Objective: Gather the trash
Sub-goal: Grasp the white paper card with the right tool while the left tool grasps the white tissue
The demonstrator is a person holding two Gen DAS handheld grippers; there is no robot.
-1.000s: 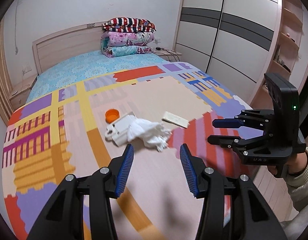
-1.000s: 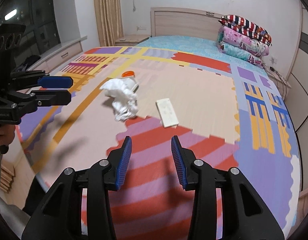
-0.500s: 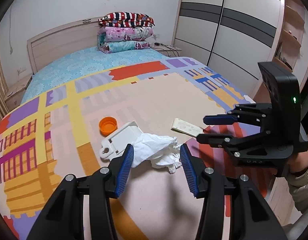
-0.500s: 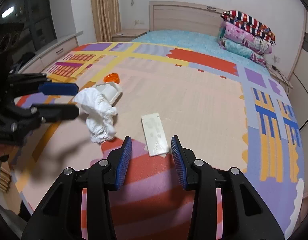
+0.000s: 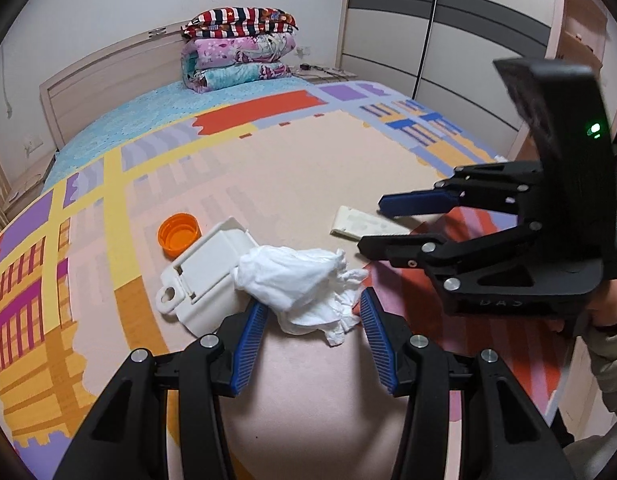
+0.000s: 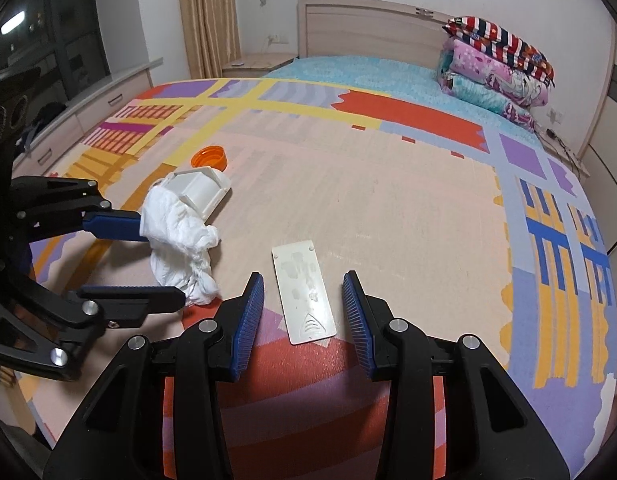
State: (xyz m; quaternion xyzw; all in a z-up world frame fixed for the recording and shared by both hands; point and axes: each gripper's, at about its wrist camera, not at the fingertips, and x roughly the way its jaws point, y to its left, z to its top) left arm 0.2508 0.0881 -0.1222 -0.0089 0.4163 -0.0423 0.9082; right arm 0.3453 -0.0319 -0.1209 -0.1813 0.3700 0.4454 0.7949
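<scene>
The left claw (image 5: 311, 312) stands with its blue pads spread apart, one on either side of the crumpled white tissue (image 5: 304, 284), whose near end lies in the gap between them; whether a pad touches the paper cannot be told. In the right wrist view the same claw (image 6: 146, 256) reaches in from the left, and the tissue (image 6: 180, 246) sits between its two fingers. The right claw (image 6: 303, 304) is also spread wide, and the flat white card (image 6: 304, 294) lies on the bed lengthwise in the gap, clear of both pads. The tissue rests against a white plastic box (image 5: 204, 276) lying on its side, and just beyond the box is an orange cap (image 5: 179, 235), open side up. All four pieces lie on the patterned mat (image 6: 388, 200) that covers the bed, near its foot end. At the head of the bed a stack of folded quilts (image 5: 238, 48) sits on the turquoise sheet (image 5: 148, 120) against the headboard (image 6: 368, 28). A wardrobe (image 5: 448, 20) stands along the far side.
</scene>
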